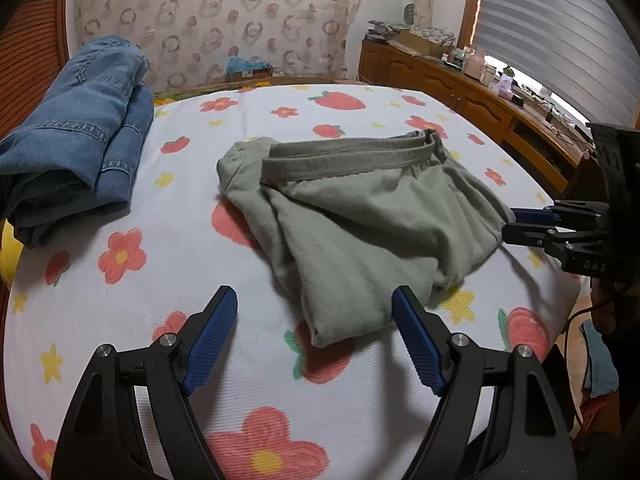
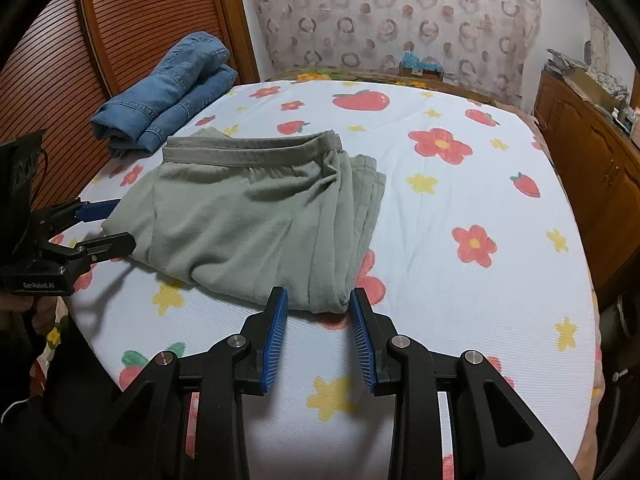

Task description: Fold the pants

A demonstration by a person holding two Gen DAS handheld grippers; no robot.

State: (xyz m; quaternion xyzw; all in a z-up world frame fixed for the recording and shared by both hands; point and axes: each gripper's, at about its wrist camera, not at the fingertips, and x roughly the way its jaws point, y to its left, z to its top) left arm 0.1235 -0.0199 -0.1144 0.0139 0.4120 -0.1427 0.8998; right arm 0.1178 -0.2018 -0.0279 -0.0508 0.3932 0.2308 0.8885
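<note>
A bed (image 1: 256, 364) covered by a white sheet printed with flowers and strawberries fills both views. Along one side a long wooden cabinet (image 1: 460, 88) is seen, its top crowded with small items too blurred to be identified. The green pants (image 1: 360, 216) are laid folded near the middle of the bed, the waistband (image 2: 256, 150) turned toward the far wall and the layered edges stacked on one side. Folded blue jeans (image 1: 76, 136) are set well apart from them, by the slatted wooden door (image 2: 152, 20). The left gripper (image 1: 314, 336) is held wide open just short of the pants' near corner, with nothing gripped. The right gripper (image 2: 319, 332) is held partly open at the pants' near edge; its fingertips appear clear of the cloth, and nothing is held.
</note>
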